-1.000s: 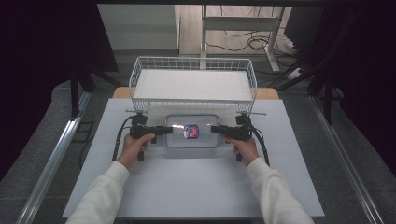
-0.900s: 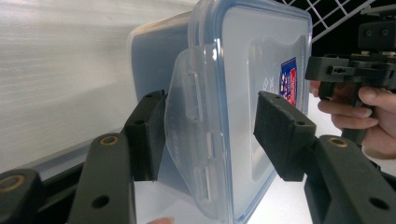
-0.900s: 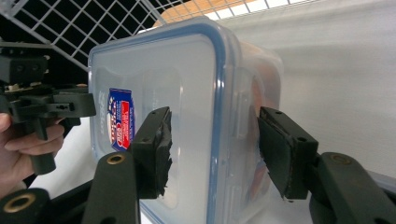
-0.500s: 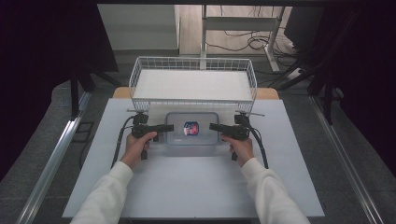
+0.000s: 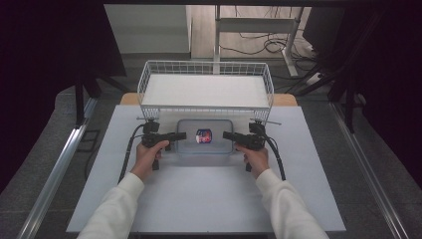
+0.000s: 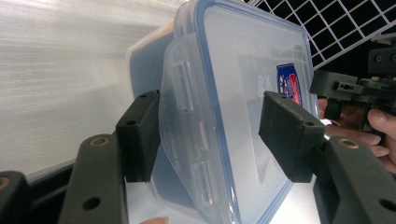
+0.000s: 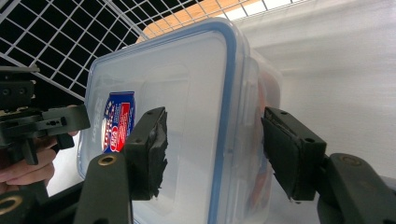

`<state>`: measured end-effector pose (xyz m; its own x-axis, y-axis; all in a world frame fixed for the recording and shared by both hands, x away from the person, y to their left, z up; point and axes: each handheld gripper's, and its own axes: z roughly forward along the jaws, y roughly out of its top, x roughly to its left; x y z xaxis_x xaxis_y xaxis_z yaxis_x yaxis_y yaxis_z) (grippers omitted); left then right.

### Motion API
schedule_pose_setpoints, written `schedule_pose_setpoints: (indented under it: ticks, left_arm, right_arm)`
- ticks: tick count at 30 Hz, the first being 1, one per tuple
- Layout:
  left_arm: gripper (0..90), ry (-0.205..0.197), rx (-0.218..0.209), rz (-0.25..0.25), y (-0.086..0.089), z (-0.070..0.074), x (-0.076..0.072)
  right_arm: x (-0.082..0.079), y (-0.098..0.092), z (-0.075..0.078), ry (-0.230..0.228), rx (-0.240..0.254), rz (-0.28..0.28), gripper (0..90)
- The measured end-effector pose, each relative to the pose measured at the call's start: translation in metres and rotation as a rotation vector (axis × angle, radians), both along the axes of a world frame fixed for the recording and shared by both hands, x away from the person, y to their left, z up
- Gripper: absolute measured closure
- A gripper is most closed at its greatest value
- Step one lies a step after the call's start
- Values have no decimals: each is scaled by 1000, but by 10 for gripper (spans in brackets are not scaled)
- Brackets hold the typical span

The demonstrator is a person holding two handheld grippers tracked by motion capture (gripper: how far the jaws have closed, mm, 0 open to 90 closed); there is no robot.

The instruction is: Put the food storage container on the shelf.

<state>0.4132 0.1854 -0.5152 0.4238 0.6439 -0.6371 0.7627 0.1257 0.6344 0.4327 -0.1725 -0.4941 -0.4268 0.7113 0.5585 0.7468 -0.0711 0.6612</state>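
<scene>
Between the two grippers, on the white table (image 5: 199,199), sits a clear plastic box (image 5: 205,141) with a blue-rimmed lid and a small red and blue label (image 5: 203,136) on top. The left gripper (image 5: 180,135) comes at the box from its left end, the right gripper (image 5: 228,135) from its right end, each held level in a hand, with white sleeves running back toward the near edge of the table. A black cable trails from each gripper.

Seen from the left gripper (image 6: 212,140), its jaws stand spread on either side of the box's (image 6: 233,93) end, where the lid's side latch (image 6: 187,135) hangs. One pad (image 6: 140,135) lies just beside the latch on the table side and the other pad (image 6: 289,135) hovers over the lid, apart from it. These jaws have just been opening, with the lid's edge between them but not pinched. Beyond the box, the other hand and its gripper show past the label (image 6: 290,84).

Seen from the right gripper (image 7: 215,154), the jaws are likewise spread astride the box's (image 7: 187,93) other end, one pad (image 7: 149,154) over the lid near the label (image 7: 117,121), the other pad (image 7: 292,158) off to the box's side, neither pressing. They too have just been opening.

Just behind the box, past both grippers, stands a white wire basket (image 5: 149,84) raised on legs.
</scene>
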Motion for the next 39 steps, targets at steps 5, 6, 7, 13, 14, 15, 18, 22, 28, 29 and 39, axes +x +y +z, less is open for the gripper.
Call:
schedule_pose_setpoints:
  ticks: [5,6,7,13,14,15,18,22,28,29,39]
  left_arm:
    - [388,7,-1,16,-2,1,-1]
    - [376,9,-13,4,-3,1,-1]
    - [366,-13,21,30,-5,3,-3]
    - [317,-97,80,61,1,19,-22]
    - [316,-97,80,61,1,19,-22]
    - [316,-118,118,42,3,23,-28]
    - [303,-154,161,4,5,32,-46]
    - [293,-188,221,-41,8,40,-76]
    - [289,-178,253,-108,5,32,-116]
    - [290,-165,265,-123,4,31,-124]
    - [290,-169,350,-166,-2,26,-166]
  right_arm:
    - [-1,2,1,-6,-17,-8,375]
    - [-4,3,1,-15,-45,-28,328]
    - [-5,3,2,-18,-56,-36,312]
    - [-26,-3,9,-92,-145,-80,248]
    - [-26,-3,9,-92,-145,-80,248]
    - [-30,-4,11,-109,-159,-82,248]
    - [-46,-12,22,-181,-217,-59,287]
    - [-74,-13,30,-257,-308,11,368]
    - [-112,-1,33,-325,-388,153,482]
    - [-120,4,30,-331,-410,195,539]
    - [-114,48,0,-345,-576,352,873]
